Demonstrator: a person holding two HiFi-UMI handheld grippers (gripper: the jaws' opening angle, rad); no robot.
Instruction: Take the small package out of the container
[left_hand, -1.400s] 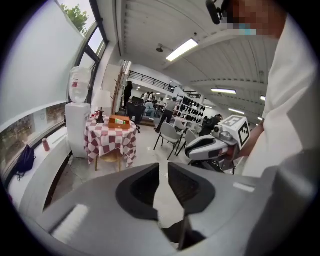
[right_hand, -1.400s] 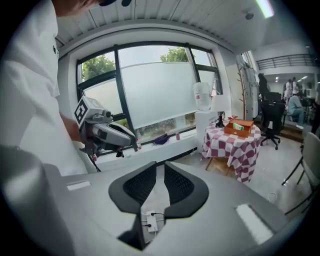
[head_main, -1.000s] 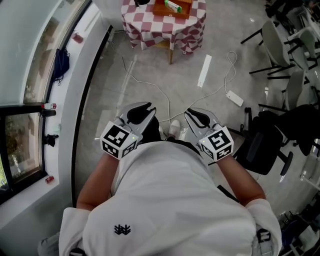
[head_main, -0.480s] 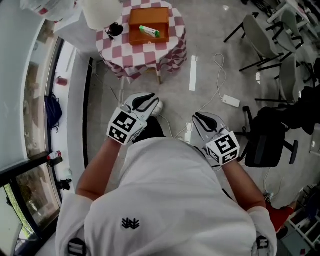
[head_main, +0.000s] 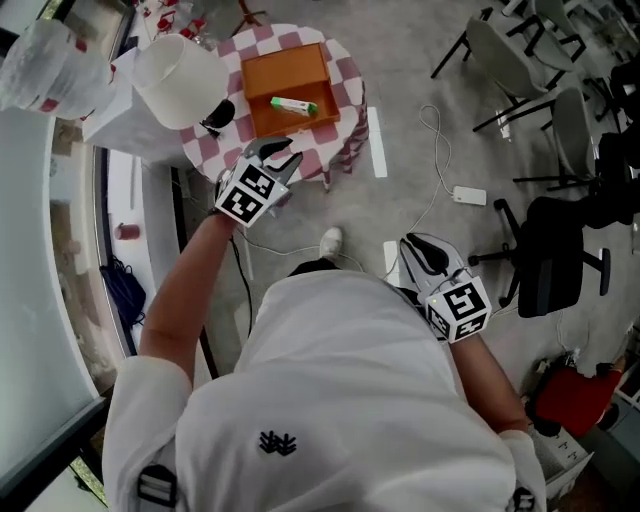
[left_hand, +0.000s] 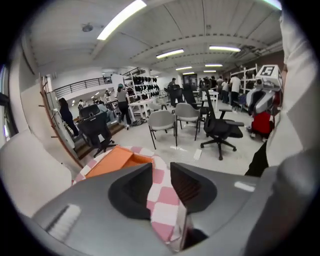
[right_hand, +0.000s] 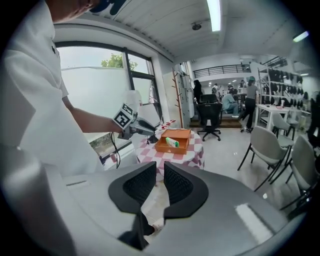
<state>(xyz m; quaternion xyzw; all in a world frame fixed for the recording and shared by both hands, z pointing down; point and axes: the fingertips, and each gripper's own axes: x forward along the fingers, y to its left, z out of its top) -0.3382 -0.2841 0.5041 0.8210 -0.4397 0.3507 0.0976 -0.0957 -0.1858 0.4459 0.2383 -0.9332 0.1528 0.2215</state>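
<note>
Reaching over the near edge of the bench (head_main: 343, 85), my left claw (head_main: 283, 156) is opening its jaws. Nothing is between them, and through the gap I see only the red-and-white checked cloth (left_hand: 162, 197) that covers the bench. The claw's tips stop just short of the orange container (head_main: 285, 72), which sits open-topped in the middle of the cloth. The small package (head_main: 294, 105), green and white, lies flat inside that container on the side nearer me, untouched by either claw. A white shade (head_main: 178, 68) stands to the container's left, with a small dark object I cannot identify between the two. My right claw (head_main: 418, 244) hangs low by my right hip over the grey floor (head_main: 400, 120), well apart from the bench. Its jaws stand a narrow gap apart and grasp nothing. In the right gripper view my outstretched left arm shows across the room, with the container and package beyond it.
</note>
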